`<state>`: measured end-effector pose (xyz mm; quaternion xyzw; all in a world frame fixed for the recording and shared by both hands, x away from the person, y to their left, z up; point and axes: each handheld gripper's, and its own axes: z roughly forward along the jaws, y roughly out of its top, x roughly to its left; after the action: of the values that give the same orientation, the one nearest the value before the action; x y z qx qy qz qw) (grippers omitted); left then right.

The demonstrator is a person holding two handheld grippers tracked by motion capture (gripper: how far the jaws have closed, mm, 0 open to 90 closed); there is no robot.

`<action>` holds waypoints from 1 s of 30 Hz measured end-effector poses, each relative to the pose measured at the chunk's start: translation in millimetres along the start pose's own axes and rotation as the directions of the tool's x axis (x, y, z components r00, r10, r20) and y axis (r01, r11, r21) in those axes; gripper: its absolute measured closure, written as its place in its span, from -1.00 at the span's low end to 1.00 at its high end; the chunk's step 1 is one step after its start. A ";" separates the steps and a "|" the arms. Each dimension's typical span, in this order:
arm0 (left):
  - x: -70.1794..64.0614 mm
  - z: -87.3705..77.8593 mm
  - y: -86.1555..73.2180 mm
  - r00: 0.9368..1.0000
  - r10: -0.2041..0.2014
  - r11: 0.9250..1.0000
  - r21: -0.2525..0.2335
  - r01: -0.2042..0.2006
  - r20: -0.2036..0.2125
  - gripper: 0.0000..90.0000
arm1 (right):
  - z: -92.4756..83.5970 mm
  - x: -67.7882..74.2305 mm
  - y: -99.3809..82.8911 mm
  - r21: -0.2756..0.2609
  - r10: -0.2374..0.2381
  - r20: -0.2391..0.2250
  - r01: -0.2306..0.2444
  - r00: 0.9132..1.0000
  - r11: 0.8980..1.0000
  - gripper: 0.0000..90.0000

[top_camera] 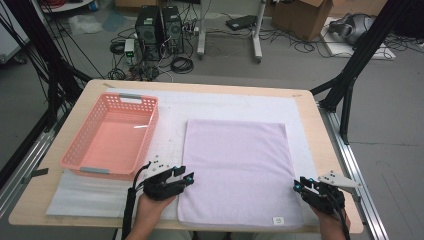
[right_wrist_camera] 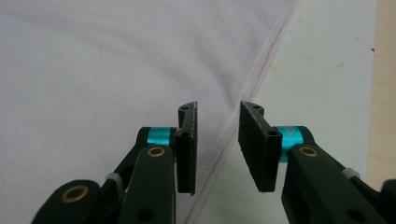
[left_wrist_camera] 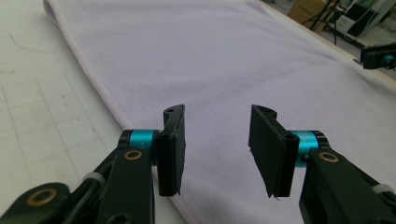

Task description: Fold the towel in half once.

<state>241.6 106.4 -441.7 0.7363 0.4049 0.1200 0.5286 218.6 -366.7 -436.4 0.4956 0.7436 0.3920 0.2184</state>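
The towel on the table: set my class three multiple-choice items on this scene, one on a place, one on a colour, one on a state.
1. Where is the basket relative to the towel?
A left
B right
C on it

2. What colour is the basket?
A blue
B pink
C green

3. How does the towel lie?
A crumpled
B hanging off the table
C spread flat

Key:
1 A: in the high view the basket sits left of the towel, apart from it.
2 B: its plastic walls are pink.
3 C: the towel is a smooth rectangle, with the left gripper and right gripper at its near corners.
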 end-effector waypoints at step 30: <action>-33.8 -41.6 -44.4 0.999 0.020 0.988 0.154 -0.015 -0.027 0.40 | -55.2 24.4 -38.1 -0.014 -0.001 0.001 0.001 1.000 1.000 0.28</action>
<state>173.9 115.3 -455.0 0.7767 0.4139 0.1034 0.4634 147.6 -372.4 -432.3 0.4939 0.7409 0.3971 0.2225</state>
